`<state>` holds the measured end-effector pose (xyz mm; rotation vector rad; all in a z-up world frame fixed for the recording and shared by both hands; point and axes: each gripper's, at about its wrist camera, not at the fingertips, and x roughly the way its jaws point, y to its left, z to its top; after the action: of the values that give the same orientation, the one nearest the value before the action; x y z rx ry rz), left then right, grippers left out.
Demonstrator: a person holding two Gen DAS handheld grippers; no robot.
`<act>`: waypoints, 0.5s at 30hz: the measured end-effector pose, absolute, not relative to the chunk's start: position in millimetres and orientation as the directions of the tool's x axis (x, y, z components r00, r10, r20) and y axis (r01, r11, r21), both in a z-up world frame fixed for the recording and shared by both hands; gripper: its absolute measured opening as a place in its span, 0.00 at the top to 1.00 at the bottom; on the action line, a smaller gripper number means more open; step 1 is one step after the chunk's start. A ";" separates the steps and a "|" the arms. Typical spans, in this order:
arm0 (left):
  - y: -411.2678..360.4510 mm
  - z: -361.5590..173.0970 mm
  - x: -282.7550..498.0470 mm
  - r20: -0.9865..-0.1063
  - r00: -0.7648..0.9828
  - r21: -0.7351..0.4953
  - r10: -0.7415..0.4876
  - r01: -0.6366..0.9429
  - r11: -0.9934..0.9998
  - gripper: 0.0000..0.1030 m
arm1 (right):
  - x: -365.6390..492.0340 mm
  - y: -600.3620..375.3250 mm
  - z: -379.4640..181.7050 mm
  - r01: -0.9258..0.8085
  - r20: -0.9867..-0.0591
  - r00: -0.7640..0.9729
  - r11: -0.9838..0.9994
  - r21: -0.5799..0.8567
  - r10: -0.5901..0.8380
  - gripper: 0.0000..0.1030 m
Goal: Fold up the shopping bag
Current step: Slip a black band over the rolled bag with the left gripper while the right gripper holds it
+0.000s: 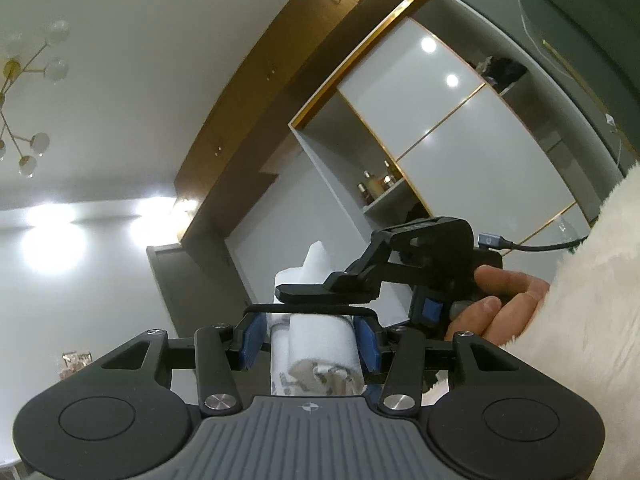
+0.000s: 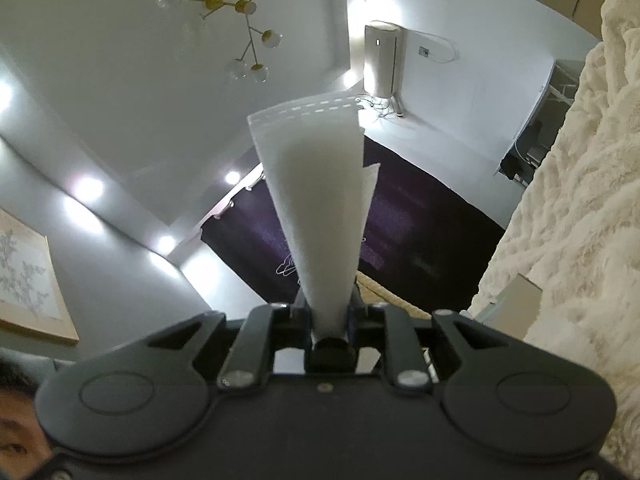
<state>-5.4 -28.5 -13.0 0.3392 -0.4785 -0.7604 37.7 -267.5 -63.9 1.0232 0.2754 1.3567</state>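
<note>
White ceiling fills both views. Only the left view shows the right gripper, held by a hand at right. Both it and the left gripper clamp the rolled white bag mid-frame.

The rolled shopping bag sits between the left gripper's pads. Just behind the bag lies the right gripper, with the shelving unit farther behind.

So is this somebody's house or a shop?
Most likely a house, a living or dining room: a branching gold chandelier on the ceiling, wall cabinets with bottles on a shelf, and a framed picture.
</note>
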 end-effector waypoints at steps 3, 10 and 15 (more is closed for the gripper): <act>-30.0 -12.0 -7.0 0.283 0.629 0.454 -0.724 0.577 0.679 0.58 | 35.7 -269.0 -64.7 -0.670 0.374 0.264 -0.110 0.734 0.889 0.81; -22.2 -10.3 -14.8 0.296 0.614 0.448 -0.731 0.587 0.674 0.72 | 30.2 -272.9 -57.8 -0.698 0.357 0.258 -0.082 0.711 0.898 0.70; -15.2 -8.6 -20.4 0.324 0.594 0.452 -0.737 0.587 0.672 0.72 | 26.7 -295.0 -54.8 -0.711 0.396 0.339 -0.043 0.702 0.854 0.50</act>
<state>-20.4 -15.2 -8.6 0.3143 -0.5180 -0.7838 26.7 -295.0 -54.8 0.9949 0.1796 1.2746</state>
